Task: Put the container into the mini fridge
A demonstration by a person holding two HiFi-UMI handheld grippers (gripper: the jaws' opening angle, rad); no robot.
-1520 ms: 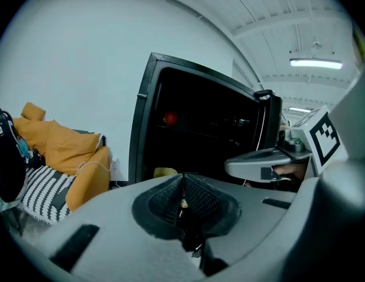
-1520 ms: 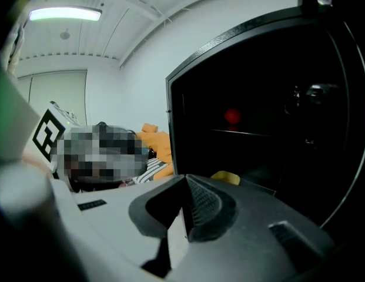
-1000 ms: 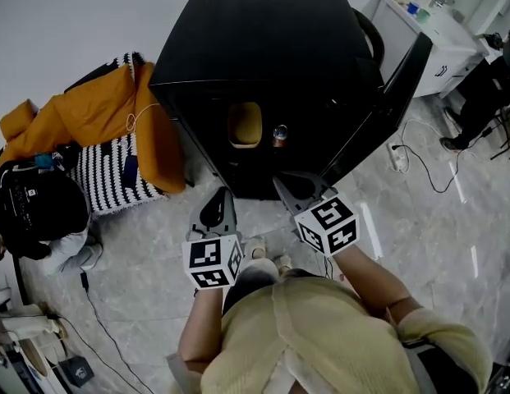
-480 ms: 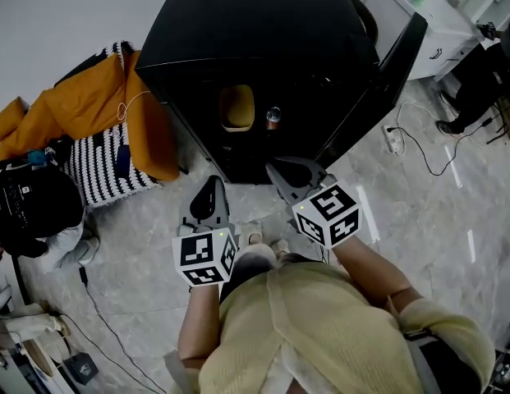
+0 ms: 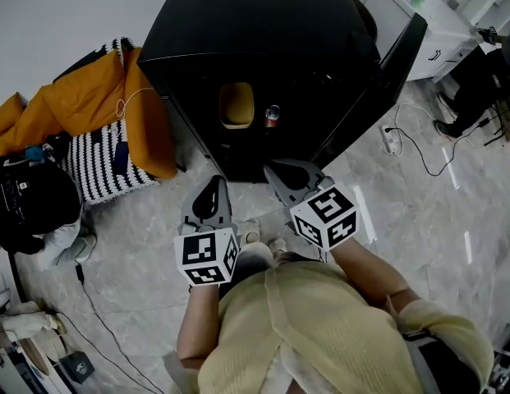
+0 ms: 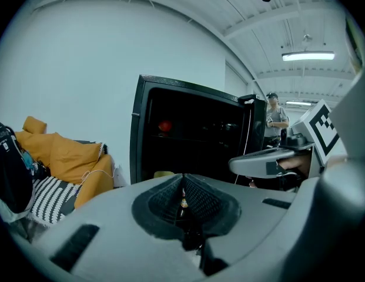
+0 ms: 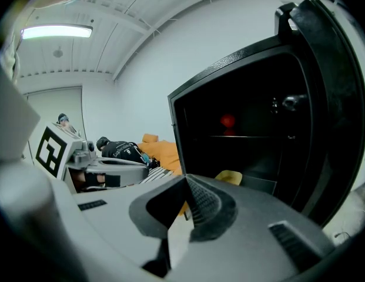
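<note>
The black mini fridge (image 5: 263, 48) stands with its door (image 5: 390, 76) swung open to the right. Inside, a yellow container (image 5: 236, 105) sits on the dark floor of the fridge, with a small can (image 5: 273, 116) just to its right. My left gripper (image 5: 212, 189) and right gripper (image 5: 277, 176) hover side by side just in front of the opening, both shut with nothing held. The left gripper view shows the shut left gripper (image 6: 183, 184) aimed at the fridge (image 6: 188, 134), with the container (image 6: 163, 174) low inside. In the right gripper view the container (image 7: 229, 177) shows past the shut right gripper (image 7: 185, 187).
An orange jacket (image 5: 98, 109) lies over a striped cushion (image 5: 98, 175) left of the fridge, beside a black bag (image 5: 29, 208). Cables (image 5: 419, 158) trail on the marble floor at right. A white cabinet (image 5: 431, 23) stands behind the door. A person (image 6: 275, 119) stands far off.
The head view has shifted slightly, so the fridge sits a little higher in frame. Both grippers stay shut and empty in front of the opening; the container has not moved.
</note>
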